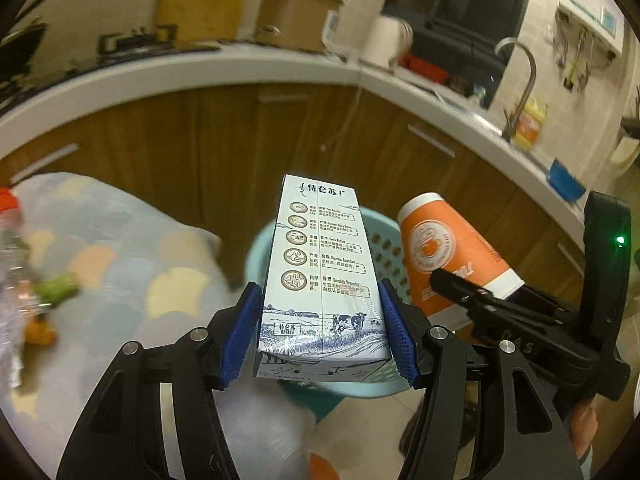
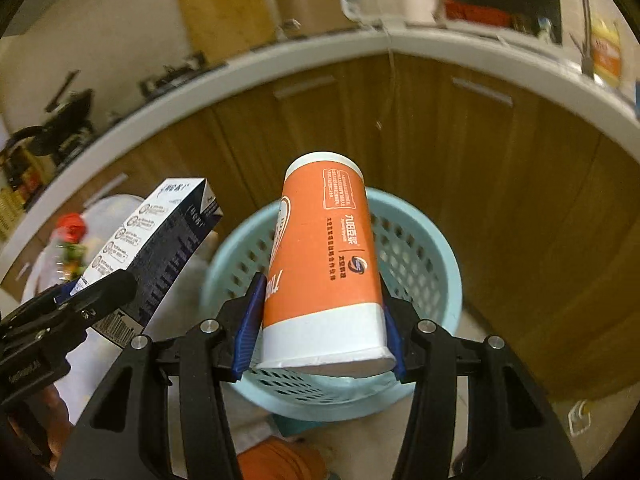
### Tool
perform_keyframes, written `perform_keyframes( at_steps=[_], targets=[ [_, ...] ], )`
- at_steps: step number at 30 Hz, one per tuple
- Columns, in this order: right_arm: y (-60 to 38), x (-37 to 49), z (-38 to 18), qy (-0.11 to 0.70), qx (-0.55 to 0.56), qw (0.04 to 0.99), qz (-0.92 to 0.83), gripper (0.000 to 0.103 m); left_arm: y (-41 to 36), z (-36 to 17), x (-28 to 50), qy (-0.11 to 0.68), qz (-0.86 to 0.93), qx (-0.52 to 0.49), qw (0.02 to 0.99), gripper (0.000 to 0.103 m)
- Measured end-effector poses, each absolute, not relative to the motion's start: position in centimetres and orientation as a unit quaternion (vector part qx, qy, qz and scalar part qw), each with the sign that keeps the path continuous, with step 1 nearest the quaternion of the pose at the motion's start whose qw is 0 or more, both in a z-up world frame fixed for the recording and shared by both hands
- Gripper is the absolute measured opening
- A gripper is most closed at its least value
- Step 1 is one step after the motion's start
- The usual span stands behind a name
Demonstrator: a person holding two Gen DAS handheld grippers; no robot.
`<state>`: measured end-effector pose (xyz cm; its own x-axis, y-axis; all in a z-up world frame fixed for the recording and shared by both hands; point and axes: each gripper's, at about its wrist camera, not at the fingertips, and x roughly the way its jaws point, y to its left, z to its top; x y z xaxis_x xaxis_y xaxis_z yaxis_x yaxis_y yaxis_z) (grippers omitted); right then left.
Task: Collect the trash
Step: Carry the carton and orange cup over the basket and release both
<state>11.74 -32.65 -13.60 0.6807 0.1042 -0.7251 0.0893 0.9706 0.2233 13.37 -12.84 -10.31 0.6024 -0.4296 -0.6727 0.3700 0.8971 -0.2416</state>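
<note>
My left gripper (image 1: 320, 328) is shut on a white and blue milk carton (image 1: 320, 264), its blue pads pressing both sides. The carton hangs above a light blue perforated basket (image 1: 380, 240) on the floor. My right gripper (image 2: 320, 328) is shut on an orange and white paper cup (image 2: 324, 264), held rim towards me over the same basket (image 2: 420, 264). In the left wrist view the cup (image 1: 444, 256) and right gripper show at the right. The carton (image 2: 160, 240) shows at the left of the right wrist view.
A patterned cloth surface (image 1: 120, 248) at the left holds a clear plastic bottle with a red cap (image 1: 12, 248) and scraps. Wooden cabinets (image 2: 500, 184) under a white counter (image 1: 200, 72) stand just behind the basket. A sink tap (image 1: 520, 80) is at the right.
</note>
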Motion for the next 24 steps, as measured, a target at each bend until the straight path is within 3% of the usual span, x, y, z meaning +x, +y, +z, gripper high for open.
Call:
perform_keyframes(
  at_steps=[6,9,10,24],
  targets=[
    [-34.5,13.1,-16.7,0.440,0.143,0.887,-0.013,0.050,-15.4,-13.4,15.4,0.424,-0.231,-0.027,0.876,0.058],
    [-35.1,13.1,-17.6,0.448,0.156,0.880,-0.006,0.055,-16.1,-14.4,16.2,0.441,-0.233,-0.026,0.867,0.059],
    [-35.3,13.1,-17.6,0.449,0.161,0.879,-0.002,0.061,-16.0,-14.7,16.3,0.443,-0.225,-0.023,0.867,0.062],
    [-33.7,11.3,-13.8,0.408,0.160,0.899,0.019,0.062,-12.9,-11.2,13.4,0.409,-0.213,-0.044,0.886,0.066]
  ],
)
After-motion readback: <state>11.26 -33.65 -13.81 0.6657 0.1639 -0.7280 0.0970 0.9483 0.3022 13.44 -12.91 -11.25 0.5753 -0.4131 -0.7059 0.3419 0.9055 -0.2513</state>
